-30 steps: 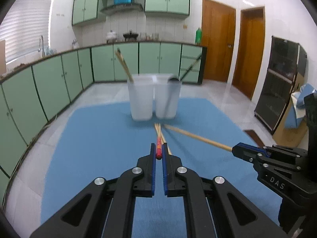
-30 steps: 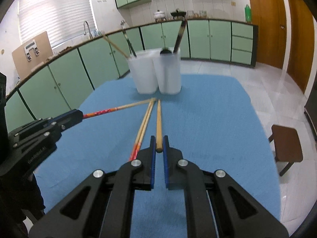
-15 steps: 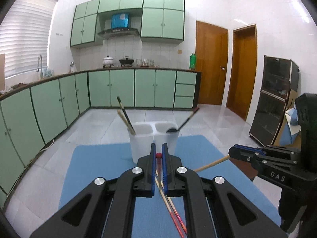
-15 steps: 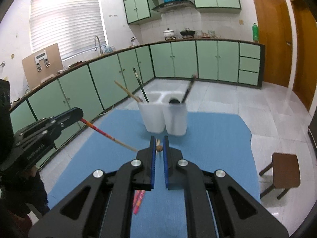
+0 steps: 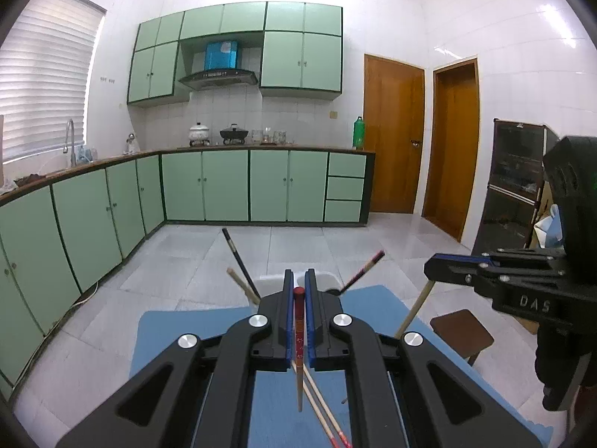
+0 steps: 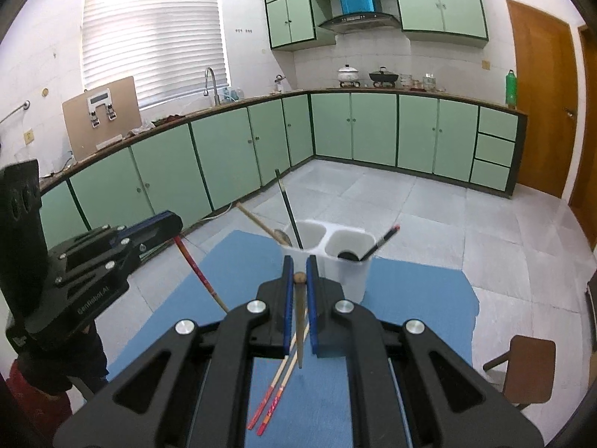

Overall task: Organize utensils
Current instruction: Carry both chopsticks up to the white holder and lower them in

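My left gripper [image 5: 298, 291] is shut on a red-ended chopstick [image 5: 298, 339] that hangs tip down above the blue mat [image 5: 179, 332]. My right gripper [image 6: 299, 278] is shut on a plain wooden chopstick [image 6: 299, 328], also hanging tip down. A white two-compartment holder [image 6: 335, 246] stands at the mat's far side with a black chopstick, a wooden spoon and a ladle in it. Two red-ended chopsticks [image 6: 274, 397] lie on the mat under the grippers. The left gripper also shows in the right wrist view [image 6: 169, 220] and the right gripper in the left wrist view [image 5: 434, 261].
A brown stool [image 6: 530, 369] stands right of the table. Green cabinets [image 5: 224, 186] run along the far and left walls. A dark glass cabinet [image 5: 518, 186] stands at the right. The mat's far edge drops to the tiled floor [image 6: 429, 201].
Both grippers have lifted their chopsticks off the mat and tilted up, so each chopstick now hangs tip down instead of lying flat. Two chopsticks stayed on the mat.
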Tool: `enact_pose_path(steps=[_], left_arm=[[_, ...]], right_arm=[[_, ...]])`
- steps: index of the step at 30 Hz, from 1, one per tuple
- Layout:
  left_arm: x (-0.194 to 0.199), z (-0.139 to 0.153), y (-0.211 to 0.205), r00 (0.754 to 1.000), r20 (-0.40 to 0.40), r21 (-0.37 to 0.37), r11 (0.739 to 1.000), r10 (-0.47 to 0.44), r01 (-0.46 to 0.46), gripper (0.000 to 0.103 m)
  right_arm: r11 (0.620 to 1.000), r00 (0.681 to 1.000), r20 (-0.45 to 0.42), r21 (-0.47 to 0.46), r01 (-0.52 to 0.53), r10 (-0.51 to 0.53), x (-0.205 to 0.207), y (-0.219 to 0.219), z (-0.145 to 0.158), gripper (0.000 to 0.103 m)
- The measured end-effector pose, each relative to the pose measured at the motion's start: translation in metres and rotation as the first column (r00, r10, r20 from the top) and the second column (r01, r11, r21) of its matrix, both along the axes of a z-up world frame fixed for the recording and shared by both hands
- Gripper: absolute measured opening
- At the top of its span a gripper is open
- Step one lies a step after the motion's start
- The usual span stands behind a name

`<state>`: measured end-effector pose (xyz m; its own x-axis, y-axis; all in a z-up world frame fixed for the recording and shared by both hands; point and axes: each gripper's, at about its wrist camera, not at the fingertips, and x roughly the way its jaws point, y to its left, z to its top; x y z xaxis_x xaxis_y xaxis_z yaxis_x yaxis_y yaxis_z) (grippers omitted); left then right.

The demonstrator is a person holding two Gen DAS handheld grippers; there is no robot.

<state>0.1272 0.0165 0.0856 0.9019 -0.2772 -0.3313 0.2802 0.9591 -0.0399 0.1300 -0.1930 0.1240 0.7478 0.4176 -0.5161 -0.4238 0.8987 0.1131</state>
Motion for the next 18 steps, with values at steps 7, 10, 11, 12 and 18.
enact_pose_path(steps=[7, 10, 11, 12, 18], left_arm=[[0.021, 0.033, -0.002, 0.997, 0.081, -0.012, 1.0, -0.007, 0.008, 0.006], [0.034, 0.05, -0.005, 0.991, 0.132, -0.011, 1.0, -0.001, 0.003, 0.006], [0.041, 0.057, -0.006, 0.989, 0.15, -0.009, 1.0, 0.003, -0.002, 0.006], [0.046, 0.061, -0.007, 0.987, 0.159, -0.011, 1.0, 0.005, -0.003, 0.006], [0.085, 0.076, -0.016, 0.977, 0.213, -0.016, 1.0, 0.025, -0.022, 0.006]], right_arm=[[0.999, 0.995, 0.1, 0.03, 0.021, -0.024, 0.023, -0.005, 0.048, 0.006], [0.999, 0.989, 0.139, 0.035, 0.042, -0.047, 0.04, -0.008, 0.067, 0.006], [0.998, 0.987, 0.154, 0.036, 0.049, -0.054, 0.044, -0.008, 0.072, 0.006], [0.998, 0.984, 0.168, 0.039, 0.058, -0.064, 0.052, -0.009, 0.078, 0.006], [0.993, 0.974, 0.191, 0.047, 0.112, -0.119, 0.092, -0.013, 0.082, 0.006]])
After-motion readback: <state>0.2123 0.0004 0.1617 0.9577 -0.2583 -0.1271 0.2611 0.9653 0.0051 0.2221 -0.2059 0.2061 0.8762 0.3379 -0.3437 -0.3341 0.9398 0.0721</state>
